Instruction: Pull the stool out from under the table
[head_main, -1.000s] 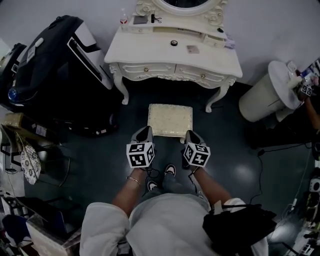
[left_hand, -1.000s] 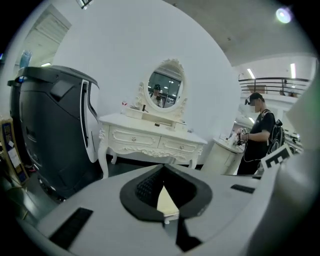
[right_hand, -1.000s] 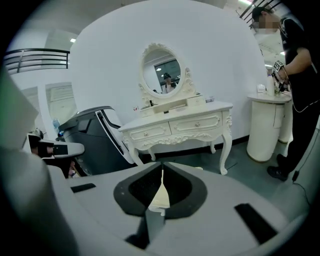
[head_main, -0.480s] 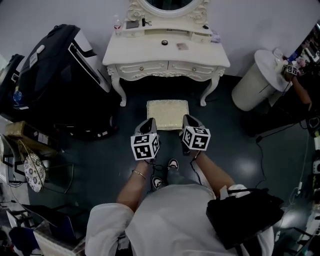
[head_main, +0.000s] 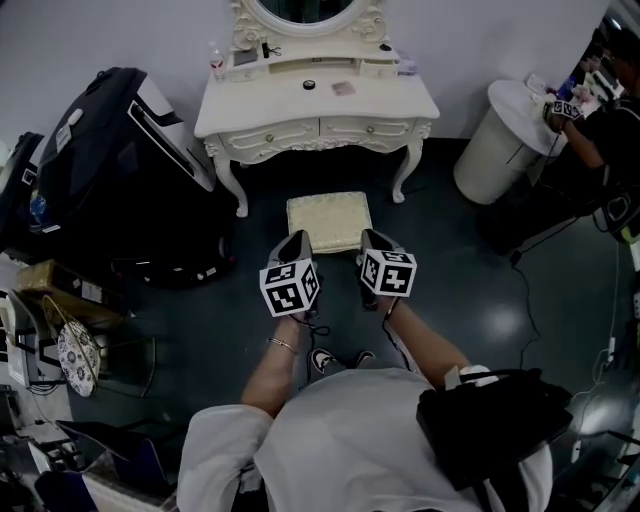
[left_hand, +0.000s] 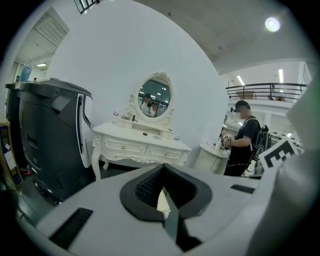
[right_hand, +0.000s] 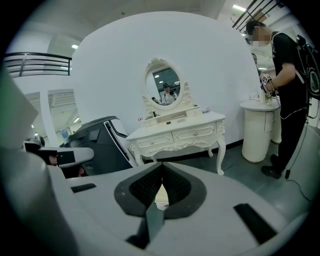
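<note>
While the stool (head_main: 329, 221), a low seat with a cream cushion, stood on the dark floor (head_main: 450, 270) out in front of the white dressing table (head_main: 316, 105) and not under its top, both grippers hung over its near edge, one by each near corner. From the head view it could not be told whether either touched the cushion. The left gripper (head_main: 296, 240) had its jaws pressed together with nothing between them, and its own view showed only a sliver of cream past the dark pads. The right gripper (head_main: 372, 238) was likewise closed and empty. An oval mirror (head_main: 300, 10) rose from the back of the table. A large black machine (head_main: 110, 160) stood just beside the table on the left, and a round white stand (head_main: 497, 140) stood to the right, where a second person (head_main: 600, 130) in dark clothes was occupied
</note>
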